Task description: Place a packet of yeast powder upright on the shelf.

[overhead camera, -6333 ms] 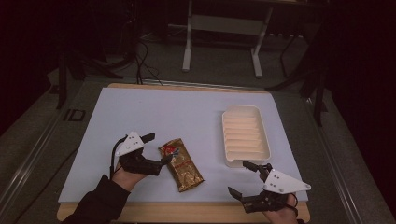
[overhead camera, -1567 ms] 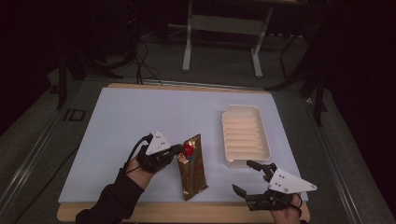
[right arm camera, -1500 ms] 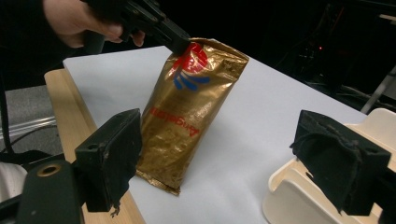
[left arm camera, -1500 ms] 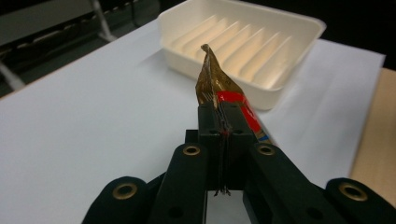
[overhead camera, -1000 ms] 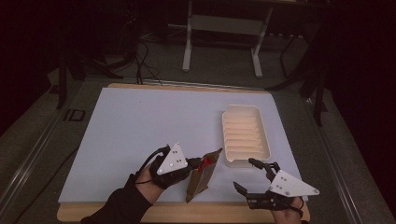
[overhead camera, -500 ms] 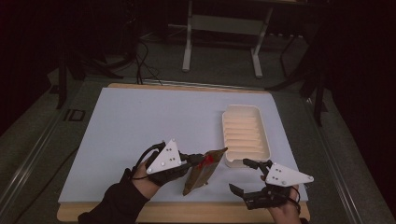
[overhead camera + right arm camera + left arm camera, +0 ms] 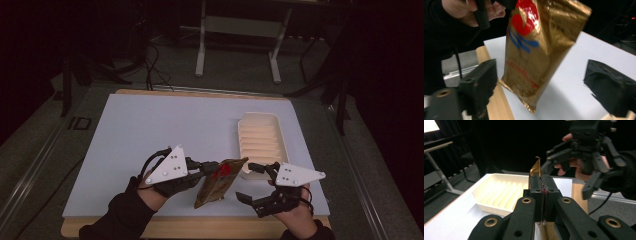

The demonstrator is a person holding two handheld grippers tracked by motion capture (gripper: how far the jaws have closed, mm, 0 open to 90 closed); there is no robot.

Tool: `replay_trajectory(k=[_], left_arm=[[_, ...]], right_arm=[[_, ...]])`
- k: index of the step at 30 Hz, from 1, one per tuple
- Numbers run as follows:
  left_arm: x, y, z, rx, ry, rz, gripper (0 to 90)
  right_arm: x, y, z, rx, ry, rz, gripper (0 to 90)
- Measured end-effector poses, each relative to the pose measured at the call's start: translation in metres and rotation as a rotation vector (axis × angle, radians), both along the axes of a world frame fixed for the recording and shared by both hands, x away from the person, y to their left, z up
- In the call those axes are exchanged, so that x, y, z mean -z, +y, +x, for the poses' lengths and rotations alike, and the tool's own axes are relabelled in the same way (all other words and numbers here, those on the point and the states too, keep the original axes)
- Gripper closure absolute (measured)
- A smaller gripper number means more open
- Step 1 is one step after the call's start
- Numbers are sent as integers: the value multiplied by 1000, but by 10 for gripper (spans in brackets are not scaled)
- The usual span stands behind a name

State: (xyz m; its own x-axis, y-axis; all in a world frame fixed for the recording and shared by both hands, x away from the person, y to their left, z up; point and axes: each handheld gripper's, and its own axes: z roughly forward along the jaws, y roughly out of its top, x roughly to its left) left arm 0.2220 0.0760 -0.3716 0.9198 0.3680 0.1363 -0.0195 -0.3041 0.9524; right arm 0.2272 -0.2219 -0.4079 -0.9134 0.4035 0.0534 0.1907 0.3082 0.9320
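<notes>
The left gripper [image 7: 212,167] has the gold bag [image 7: 219,181] pinched tight by its top edge, and the bag hangs off the table [image 7: 150,130], tilted, its lower end slanting down toward the near edge. In the left gripper view the jaws are clamped flat together on the crimped seal of the bag [image 7: 537,168], with a curl of gold foil sticking up above them.

Over on the other side, the right gripper [image 7: 254,181] sits just beside the bag, jaws spread wide, nothing between the pads. Its jaws have just been opening, then eased back a touch. From the right gripper view the bag [image 7: 541,50] dangles between the two black jaws, clear of both, red and blue print facing the camera, bottom corner hanging just above the white surface near the wooden edge.

The tray [image 7: 262,142] lies on the table's right half, just beyond the right gripper and next to the bag's top corner. The left gripper view has it [image 7: 499,192] pale and ribbed behind the clamped jaws, with the right gripper [image 7: 569,167] standing open farther off.
</notes>
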Motion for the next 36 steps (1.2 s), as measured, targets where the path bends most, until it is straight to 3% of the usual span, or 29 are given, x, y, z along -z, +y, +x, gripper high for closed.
replay_trajectory(k=[7, 9, 10, 13, 14, 16, 17, 18, 19, 27, 33, 36], left_arm=[[-6, -5, -5, 33, 4, -20, 892], [-8, -7, -7, 36, 8, -32, 892], [-9, -8, -7, 42, 16, -31, 892], [-9, -10, -9, 44, 13, -32, 892], [-9, -11, -10, 49, 14, -28, 892], [-9, -12, -11, 46, 14, -31, 892], [-9, -12, -11, 44, 16, -24, 892], [-8, -12, -12, 41, 14, -22, 891], [-8, -12, -12, 41, 14, -22, 891], [-5, -7, -6, 64, 60, -40, 866], [-1, -3, -1, 70, 109, -64, 696], [2, 0, -1, 50, 93, -84, 570]], right_arm=[[-5, 8, 10, -43, 19, 21, 163], [-7, 10, 10, -72, 23, 21, 223], [-7, 12, 10, -90, 26, 5, 312], [-6, 13, 10, -105, 32, 14, 390], [-6, 13, 10, -133, 48, 19, 483], [-6, 13, 10, -133, 48, 19, 483], [-6, 12, 10, -128, 42, 16, 527], [-6, 9, 12, -174, 65, 5, 676], [-6, 9, 12, -191, 70, -4, 702], [-10, 10, 12, -234, 96, -40, 738], [-12, 8, 15, -232, 98, -38, 741], [-15, 6, 17, -228, 83, -37, 742]])
